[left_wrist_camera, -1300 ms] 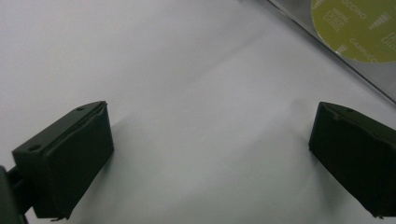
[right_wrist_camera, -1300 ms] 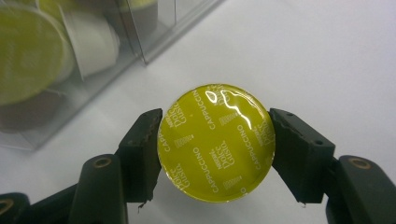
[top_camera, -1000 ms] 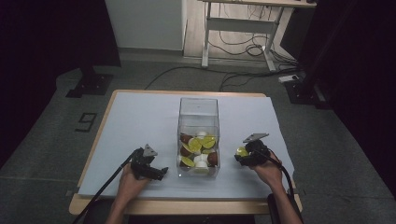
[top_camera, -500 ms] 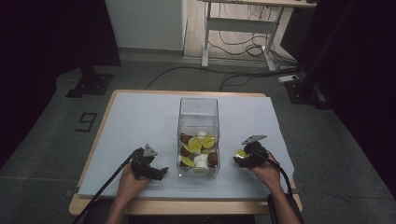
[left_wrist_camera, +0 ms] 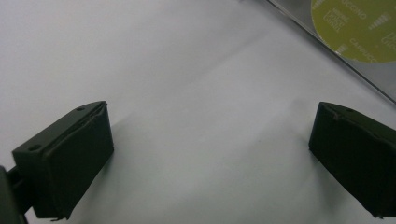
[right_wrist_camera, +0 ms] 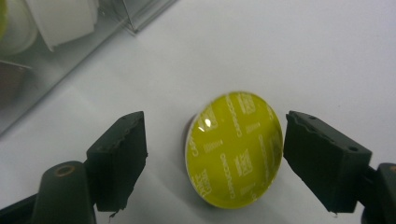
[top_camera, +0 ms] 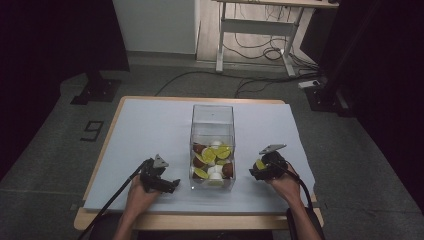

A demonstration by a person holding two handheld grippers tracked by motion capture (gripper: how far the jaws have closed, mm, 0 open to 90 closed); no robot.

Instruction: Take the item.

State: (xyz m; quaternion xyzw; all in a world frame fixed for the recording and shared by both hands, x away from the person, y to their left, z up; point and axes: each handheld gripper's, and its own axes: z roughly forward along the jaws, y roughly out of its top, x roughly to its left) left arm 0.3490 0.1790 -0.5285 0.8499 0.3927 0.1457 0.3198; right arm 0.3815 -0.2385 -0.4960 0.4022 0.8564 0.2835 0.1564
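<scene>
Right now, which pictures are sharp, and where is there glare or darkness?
High view: the white-covered table is lit and its surroundings are dark. Right gripper view: the round yellow foil-topped capsule is sharp, with a small glare spot. Left gripper view: the jaws look soft.

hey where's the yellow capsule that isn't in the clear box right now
The yellow capsule lies on the white table cover between the open jaws of the right gripper, just right of the clear box in the high view.
</scene>
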